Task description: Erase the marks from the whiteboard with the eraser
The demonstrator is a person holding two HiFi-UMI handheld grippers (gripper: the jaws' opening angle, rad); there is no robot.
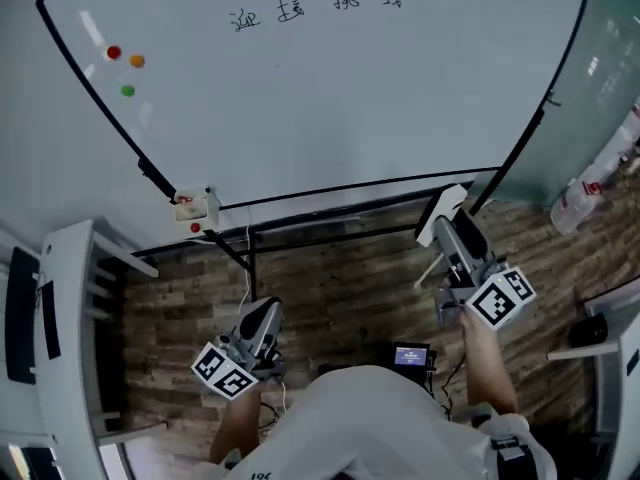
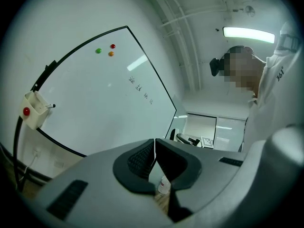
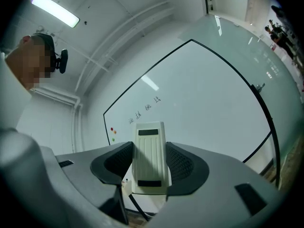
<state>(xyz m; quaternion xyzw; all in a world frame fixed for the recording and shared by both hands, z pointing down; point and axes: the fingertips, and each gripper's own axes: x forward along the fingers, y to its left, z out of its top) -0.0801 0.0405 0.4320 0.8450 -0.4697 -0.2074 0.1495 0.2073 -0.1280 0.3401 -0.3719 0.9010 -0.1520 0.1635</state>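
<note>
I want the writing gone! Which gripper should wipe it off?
Right. The right gripper holds the eraser in its jaws, aimed toward the whiteboard. The left gripper has its jaws shut on nothing.

I see bright, even indoor light in all views, with only soft shadows. The ceiling tube (image 2: pixel 247 32) blows out at the upper right of the left gripper view and the upper left of the right one. Its glare streaks the whiteboard (image 1: pixel 350 98). Both gripper views are heavy fisheye with black corners and a soft near foreground. The head view bows the board edges, and the marks (image 1: pixel 315 8) are small and slightly soft.
</note>
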